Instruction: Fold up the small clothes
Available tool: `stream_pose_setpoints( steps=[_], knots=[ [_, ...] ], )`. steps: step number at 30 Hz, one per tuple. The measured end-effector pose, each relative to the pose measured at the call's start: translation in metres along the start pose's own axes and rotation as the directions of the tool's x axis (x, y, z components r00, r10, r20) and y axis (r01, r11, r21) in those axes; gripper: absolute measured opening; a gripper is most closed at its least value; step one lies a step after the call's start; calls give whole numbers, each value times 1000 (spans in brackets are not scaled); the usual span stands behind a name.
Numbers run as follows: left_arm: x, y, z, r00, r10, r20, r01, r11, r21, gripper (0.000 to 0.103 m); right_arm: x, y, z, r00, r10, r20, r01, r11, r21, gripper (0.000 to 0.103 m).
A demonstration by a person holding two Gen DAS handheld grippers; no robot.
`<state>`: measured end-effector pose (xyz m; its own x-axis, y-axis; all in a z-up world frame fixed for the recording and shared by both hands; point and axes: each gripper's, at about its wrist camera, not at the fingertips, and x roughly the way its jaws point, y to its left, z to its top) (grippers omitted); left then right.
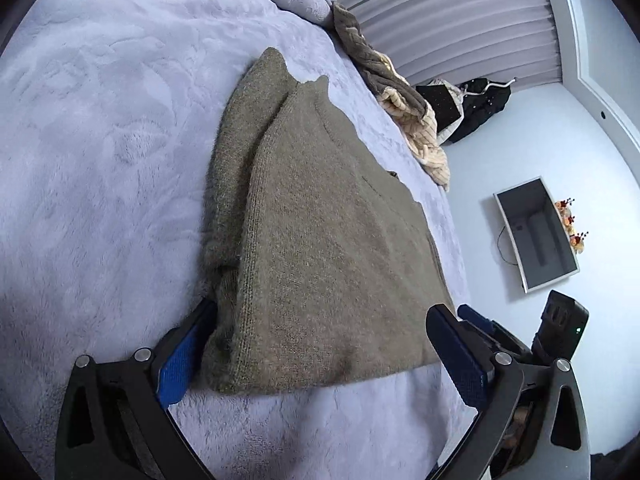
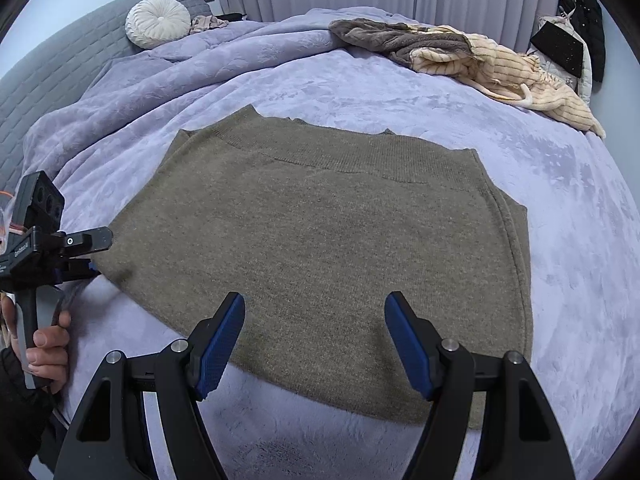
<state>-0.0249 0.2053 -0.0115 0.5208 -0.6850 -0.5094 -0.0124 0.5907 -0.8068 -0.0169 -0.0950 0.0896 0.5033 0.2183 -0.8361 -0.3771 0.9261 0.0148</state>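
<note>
An olive-brown knit sweater [image 2: 320,240] lies folded flat on the lilac plush blanket [image 2: 580,220]. In the left wrist view the sweater [image 1: 316,232] stretches away from me, its near edge between my fingers. My left gripper [image 1: 320,320] is open, its blue pads either side of the sweater's near corner, the left pad partly hidden by cloth. It also shows in the right wrist view [image 2: 94,256] at the sweater's left corner. My right gripper [image 2: 314,304] is open and empty, hovering over the sweater's near edge.
A heap of brown and cream striped clothes [image 2: 460,52] lies at the far right of the bed. A round white cushion [image 2: 158,22] rests by the grey headboard [image 2: 52,64]. Black garments [image 2: 580,32] hang near the curtains. The bed edge [image 1: 452,240] drops off beside the sweater.
</note>
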Motion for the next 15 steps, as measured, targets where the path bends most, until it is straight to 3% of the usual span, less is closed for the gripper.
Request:
stream_pose_setpoints(
  steps=[3,4,5,6,7,13,15],
  knots=[
    [12,-1,13,999,35,15,-34,998,-57,103,8,7,0,1000,11,-19,-11,1000,-7,76],
    [14,-4,17,998,53,33,-50,996,-67,100,11,10,0,1000,13,-26,-13,1000,-14,76],
    [15,-8,21,996,73,57,-69,995,-74,89,13,14,1,999,10,-31,-11,1000,-25,76],
    [15,-12,23,994,85,74,-80,994,-77,42,14,17,3,999,5,-34,-6,999,-37,76],
    [16,-12,25,994,86,72,-79,993,-87,24,14,19,5,999,2,-34,-3,999,-45,76],
    [15,-27,14,971,212,110,-213,977,-2,24,17,23,49,999,46,-14,-47,998,-41,76],
    [15,-41,12,959,245,141,-254,966,49,24,28,27,77,993,110,-34,-111,994,-12,76]
  ],
)
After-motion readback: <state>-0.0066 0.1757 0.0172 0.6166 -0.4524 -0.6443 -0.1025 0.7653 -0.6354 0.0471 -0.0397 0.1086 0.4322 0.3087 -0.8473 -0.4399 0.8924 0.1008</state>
